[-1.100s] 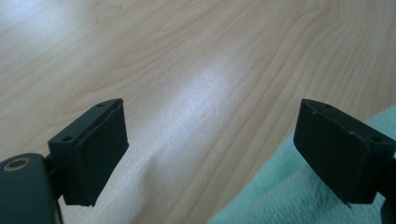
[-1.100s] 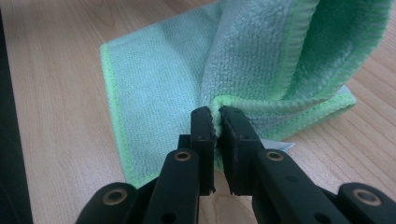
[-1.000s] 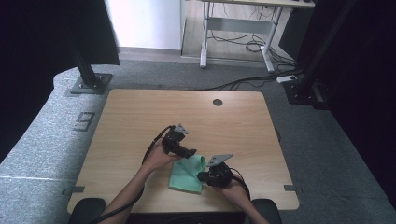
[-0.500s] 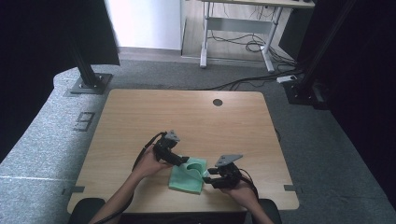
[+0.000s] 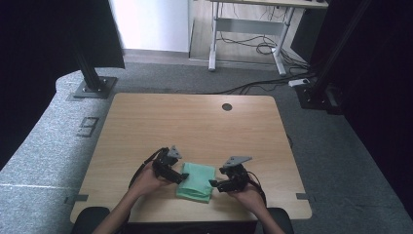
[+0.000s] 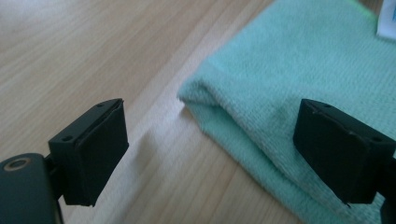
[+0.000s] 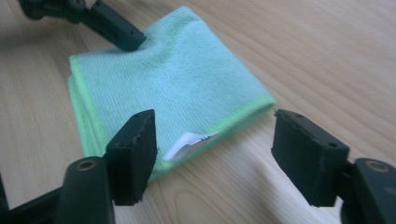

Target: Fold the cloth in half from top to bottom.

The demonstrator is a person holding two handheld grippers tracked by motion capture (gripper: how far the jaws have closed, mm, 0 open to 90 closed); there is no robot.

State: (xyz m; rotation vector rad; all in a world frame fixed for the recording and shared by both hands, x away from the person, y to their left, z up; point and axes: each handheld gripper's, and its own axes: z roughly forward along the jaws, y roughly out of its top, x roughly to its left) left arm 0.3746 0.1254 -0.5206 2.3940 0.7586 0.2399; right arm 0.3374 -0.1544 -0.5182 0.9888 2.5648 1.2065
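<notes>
Folded green cloth (image 5: 196, 181) on wooden worktop (image 5: 195, 122), near its front edge.
We hold the left hand-held gripper (image 5: 179, 177) at the cloth's left edge and the right hand-held gripper (image 5: 212, 184) at its right edge, jaws apart on both, gripping nothing; white tag (image 7: 189, 143) at cloth's hem.

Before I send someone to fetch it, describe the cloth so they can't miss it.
On the wooden table, look at the near edge, between the two grippers. The cloth lies there folded into a small pad, mint green with a brighter green hem and a white tag.
</notes>
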